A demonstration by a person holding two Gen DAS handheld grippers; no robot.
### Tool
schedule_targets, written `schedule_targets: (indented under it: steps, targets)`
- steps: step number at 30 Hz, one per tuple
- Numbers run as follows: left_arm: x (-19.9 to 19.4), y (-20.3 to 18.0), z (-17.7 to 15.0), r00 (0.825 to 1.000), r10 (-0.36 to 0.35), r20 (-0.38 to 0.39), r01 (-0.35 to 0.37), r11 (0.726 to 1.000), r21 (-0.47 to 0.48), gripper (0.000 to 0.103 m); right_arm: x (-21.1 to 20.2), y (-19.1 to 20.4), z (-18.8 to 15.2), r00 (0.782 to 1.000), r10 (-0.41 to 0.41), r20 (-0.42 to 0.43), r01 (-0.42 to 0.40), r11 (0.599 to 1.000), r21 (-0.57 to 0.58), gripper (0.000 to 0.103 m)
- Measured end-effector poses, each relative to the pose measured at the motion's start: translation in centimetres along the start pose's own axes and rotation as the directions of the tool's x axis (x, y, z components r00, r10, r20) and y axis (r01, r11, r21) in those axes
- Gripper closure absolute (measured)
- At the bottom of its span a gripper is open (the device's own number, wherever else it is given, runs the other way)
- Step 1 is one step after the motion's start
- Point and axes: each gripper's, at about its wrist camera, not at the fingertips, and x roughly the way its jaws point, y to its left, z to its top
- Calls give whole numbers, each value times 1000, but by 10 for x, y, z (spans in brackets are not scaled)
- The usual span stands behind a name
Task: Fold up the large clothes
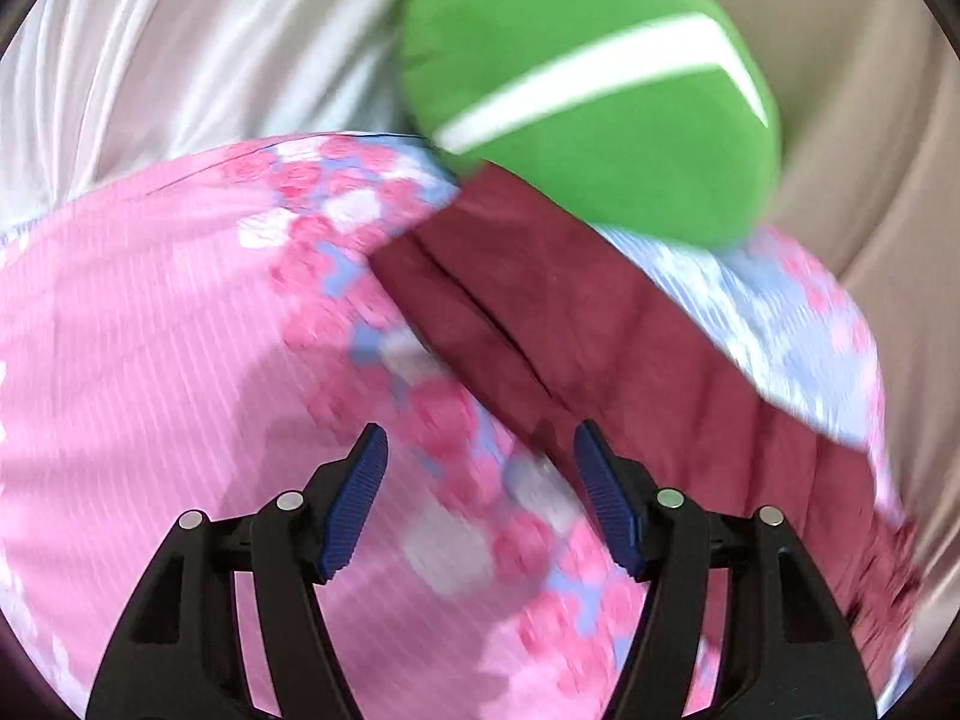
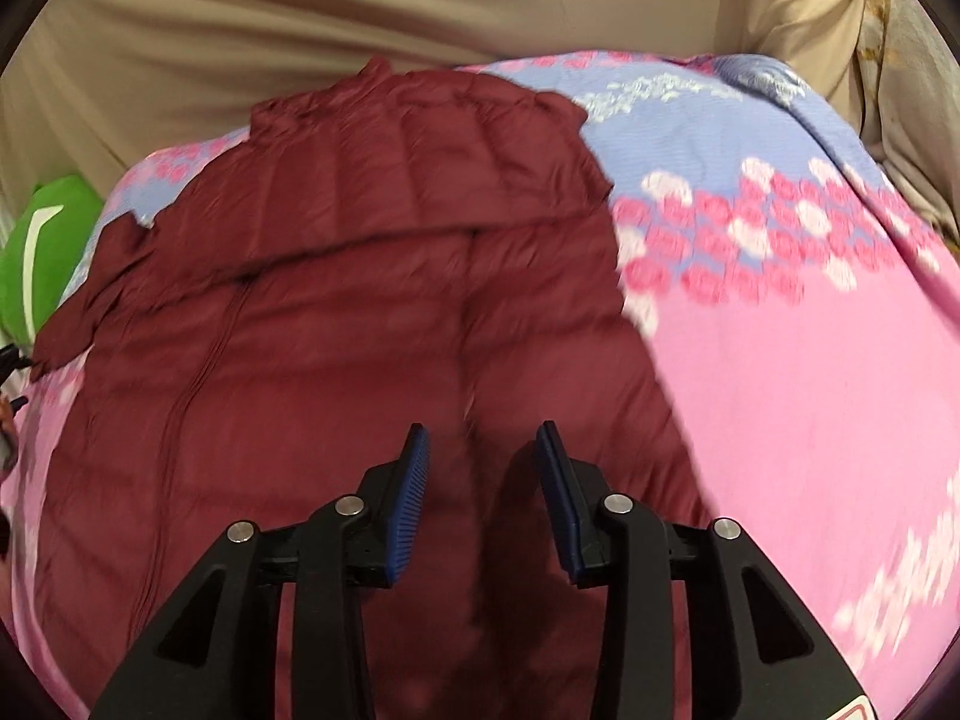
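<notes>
White curtain [image 1: 150, 60]: hung at ten o'clock in the left wrist view, folds blurred.
Bedsheet [image 1: 150, 360]: pink with a flowered blue band, lay under everything.
Green cushion [image 1: 588, 90]: white-striped, sat at one o'clock, touching the jacket's far end.
Maroon jacket [image 2: 360, 360]: quilted, lay flat on the bedsheet, filling the centre of the right wrist view; collar end at twelve o'clock.
Beige cloth [image 2: 300, 18]: ran behind the bed from ten to two o'clock.
Left gripper [image 1: 480, 438]: spread wide over the flowered band, nothing between the pads.
Right gripper [image 2: 482, 435]: parted above the jacket, pinching nothing.
</notes>
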Motion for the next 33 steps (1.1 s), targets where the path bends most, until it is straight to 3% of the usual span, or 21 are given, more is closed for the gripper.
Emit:
schedule_targets:
  steps: [3, 5, 6, 7, 11, 14, 16, 19, 21, 22, 26, 31, 33]
  targets:
    - [21, 8, 19, 997, -58, -47, 57, 998, -34, 45, 6, 7, -12, 1000, -23, -2, 23, 1000, -8, 63]
    - [29, 0, 22, 993, -91, -69, 90, 996, -20, 77, 4, 12, -20, 1000, -29, -7, 29, 1000, -7, 62]
    - [31, -4, 24, 991, -112, -78, 111, 994, -9, 85, 4, 13, -21, 999, -32, -10, 32, 999, -4, 62]
    - [31, -11, 25, 989, -120, -86, 121, 993, 5, 101, 3, 14, -22, 999, -34, -12, 34, 999, -1, 62]
    - [2, -54, 25, 979, -197, -56, 202, 975, 92, 103, -3, 18, -26, 999, -42, -4, 42, 999, 10, 62]
    - [-45, -107, 14, 955, -295, -32, 295, 932, 212, 103, -6, 21, -24, 1000, -27, 7, 27, 999, 21, 62]
    - [-78, -145, -1, 930, -367, -33, 359, 883, 302, 103, -5, 25, -23, 1000, -8, 8, 8, 1000, 20, 62]
    - [-138, -218, -47, 875, -479, -66, 450, 757, 474, 103, -4, 31, -22, 1000, 15, 13, -15, 1000, 11, 62]
    - [-171, -271, -94, 838, -533, -121, 496, 649, 577, 103, -3, 34, -22, 999, 32, 12, -32, 999, 10, 62]
    - [-183, -301, -126, 816, -550, -176, 526, 584, 618, 103, -3, 34, -23, 999, 38, 12, -38, 999, 10, 62]
    - [-184, -376, -237, 778, -517, -357, 595, 426, 681, 103, -7, 30, -28, 999, 35, 17, -36, 999, 18, 62]
    - [-145, -414, -364, 762, -378, -526, 642, 335, 690, 99, -18, 13, -38, 1000, 20, 19, -20, 999, 30, 53]
    - [-125, -418, -406, 778, -300, -552, 628, 322, 709, 95, -20, 3, -39, 1000, -2, 20, 2, 999, 35, 51]
